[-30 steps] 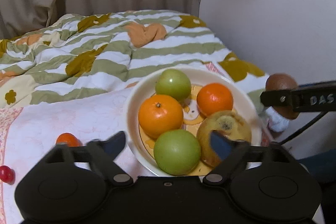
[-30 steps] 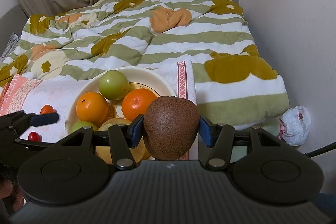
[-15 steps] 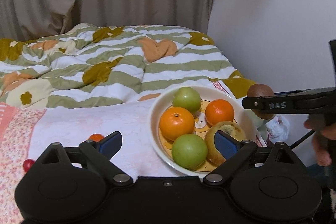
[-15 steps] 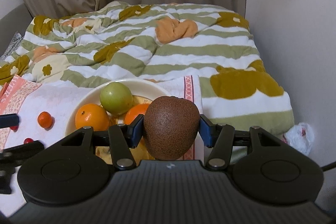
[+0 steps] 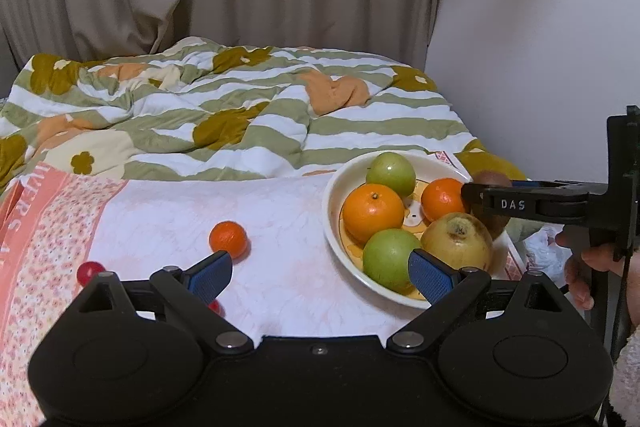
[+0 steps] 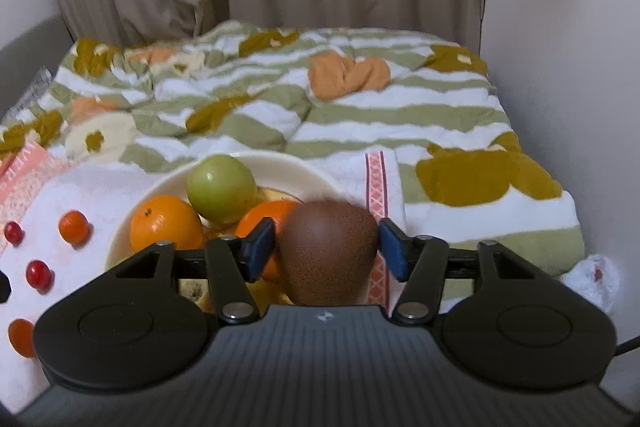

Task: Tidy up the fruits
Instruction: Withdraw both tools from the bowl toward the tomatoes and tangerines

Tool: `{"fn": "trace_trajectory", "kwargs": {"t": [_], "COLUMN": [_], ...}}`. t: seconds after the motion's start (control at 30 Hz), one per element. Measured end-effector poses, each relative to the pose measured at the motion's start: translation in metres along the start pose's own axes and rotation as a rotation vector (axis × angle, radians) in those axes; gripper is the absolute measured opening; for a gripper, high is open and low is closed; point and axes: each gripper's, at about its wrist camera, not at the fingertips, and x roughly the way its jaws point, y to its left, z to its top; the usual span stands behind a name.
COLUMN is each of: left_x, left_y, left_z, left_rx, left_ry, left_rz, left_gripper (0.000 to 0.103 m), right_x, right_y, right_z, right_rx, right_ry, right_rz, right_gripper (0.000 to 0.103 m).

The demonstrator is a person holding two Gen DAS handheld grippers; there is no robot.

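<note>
One kiwi [image 6: 328, 251] between right hand-held gripper [image 6: 327, 247] pads, over bowl [image 6: 280, 163] edge.

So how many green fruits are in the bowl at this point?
2. One green fruit sits at the far side of the bowl, the other green fruit at the near side. Another could hide behind the left gripper.

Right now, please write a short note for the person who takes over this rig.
Right tongs: shut on the kiwi, held beside the bowl rim.
Left tongs: open, empty, low over the white cloth.
Done: two oranges, two green fruits and one yellow-brown fruit lie in the bowl.
Left: place the kiwi; the small orange and red cherry tomatoes lie loose on the cloth.
</note>
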Motion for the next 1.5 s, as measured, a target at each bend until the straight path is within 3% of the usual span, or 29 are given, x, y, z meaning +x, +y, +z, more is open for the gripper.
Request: {"fn": "trace_trajectory", "kwargs": {"t": [0.07, 0.37, 0.9, 1.23, 1.5], "left_x": [-0.003, -0.024, -0.108, -0.152, -0.166], "left_y": [0.001, -0.005, -0.008, 0.036, 0.094], "left_z": [-0.003, -0.010, -0.013, -0.026, -0.030], "left_rx": [-0.007, -0.033, -0.022, -0.026, 0.000], "left_ry": [-0.001, -0.029, -0.160, -0.184, -0.187], "left_rz": [0.002, 0.010, 0.097, 0.190, 0.162], "left_gripper": [0.097, 0.097, 0.098, 0.103, 0.103], "right_x": [-0.004, -0.025, -0.125, -0.170, -0.188], "right_y": [-0.001, -0.001, 0.030, 0.056, 0.113], "right_z": [-0.001, -0.001, 0.000, -0.008, -0.022], "right_rx": [0.003, -0.007, -0.085, -0.051, -0.036], "right_ry": [-0.023, -0.031, -0.032, -0.006, -0.002], "right_rz": [-0.008, -0.015, 0.014, 0.018, -0.016], "right_gripper": [0.103, 0.103, 0.103, 0.103, 0.103]}}
